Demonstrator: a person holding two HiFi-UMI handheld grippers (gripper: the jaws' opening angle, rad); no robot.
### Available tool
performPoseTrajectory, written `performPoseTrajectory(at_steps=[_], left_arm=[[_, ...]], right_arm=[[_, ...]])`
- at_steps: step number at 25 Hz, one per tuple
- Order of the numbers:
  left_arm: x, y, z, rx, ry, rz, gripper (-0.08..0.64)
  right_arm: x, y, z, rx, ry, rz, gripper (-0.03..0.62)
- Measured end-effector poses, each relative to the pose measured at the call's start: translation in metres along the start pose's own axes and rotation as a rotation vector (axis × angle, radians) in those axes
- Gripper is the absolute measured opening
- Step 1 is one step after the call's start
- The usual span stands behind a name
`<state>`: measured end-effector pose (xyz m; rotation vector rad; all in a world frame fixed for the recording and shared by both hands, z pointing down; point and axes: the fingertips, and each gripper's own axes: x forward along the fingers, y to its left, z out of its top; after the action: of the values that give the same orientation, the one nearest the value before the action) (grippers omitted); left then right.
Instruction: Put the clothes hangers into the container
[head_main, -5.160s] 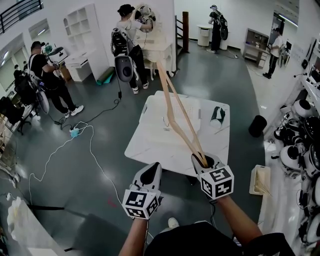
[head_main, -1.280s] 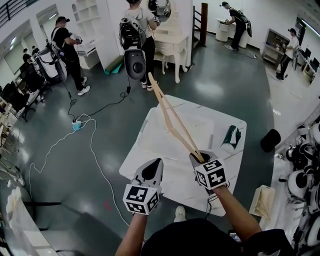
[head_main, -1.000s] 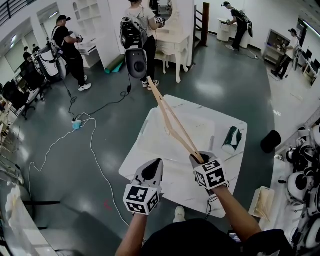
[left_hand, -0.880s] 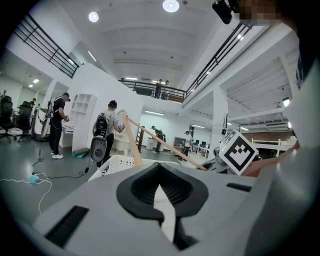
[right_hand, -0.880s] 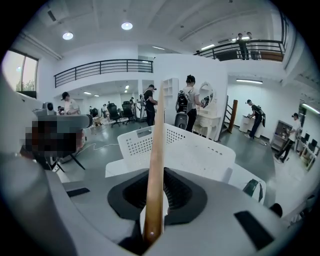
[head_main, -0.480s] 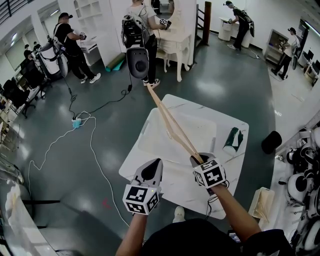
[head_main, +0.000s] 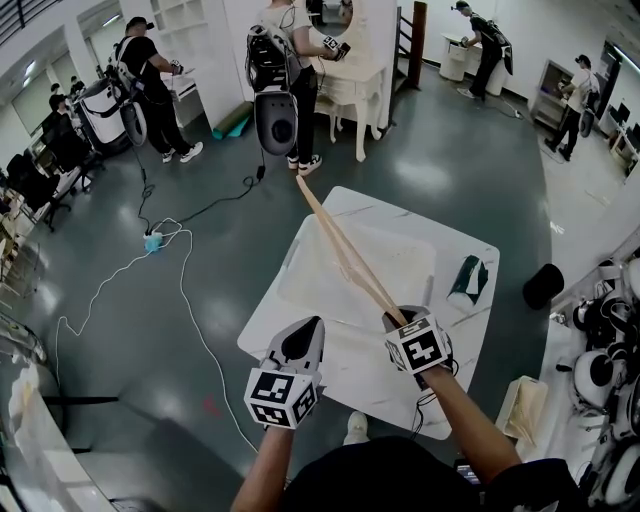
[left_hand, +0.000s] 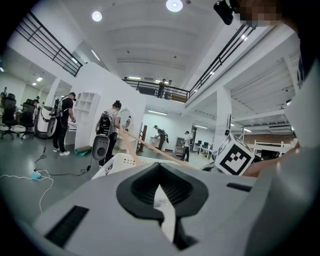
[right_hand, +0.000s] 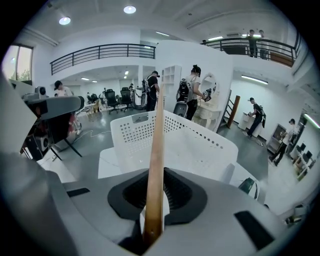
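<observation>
The wooden hanger (right_hand: 158, 140) shows edge-on in the right gripper view as one thin bar. Its lower end is buried between the pads of the right gripper (right_hand: 156, 200), and its hook cannot be made out in any view. That gripper's body covers the near wall of the white perforated container (right_hand: 200, 142). In the left gripper view, the left gripper (left_hand: 161, 200) hides most of the container. The dark green thing (head_main: 466, 282) on the surface (head_main: 345, 365) is too small to name. The surface's near corner lies under the right forearm (head_main: 465, 420).
</observation>
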<state>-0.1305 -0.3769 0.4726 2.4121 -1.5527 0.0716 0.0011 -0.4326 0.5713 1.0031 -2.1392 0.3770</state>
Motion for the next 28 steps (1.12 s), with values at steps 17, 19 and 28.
performPoseTrajectory(at_steps=[17,19,28], left_arm=[[0.0043,-0.0013,-0.0030,-0.003,0.005,0.000,0.003],[0.0034,-0.0003,-0.0026,-0.003,0.004,0.002,0.003],[0.0002,-0.0001,0.0004,-0.002,0.000,0.015,0.003]], right_arm=[[0.0070,0.0021,-0.0080,-0.009,0.113,0.033,0.063],[0.0080,0.0029,-0.0093,-0.016,0.127,0.029,0.063],[0.0044,0.0013,-0.0055,-0.003,0.092,0.013,0.063]])
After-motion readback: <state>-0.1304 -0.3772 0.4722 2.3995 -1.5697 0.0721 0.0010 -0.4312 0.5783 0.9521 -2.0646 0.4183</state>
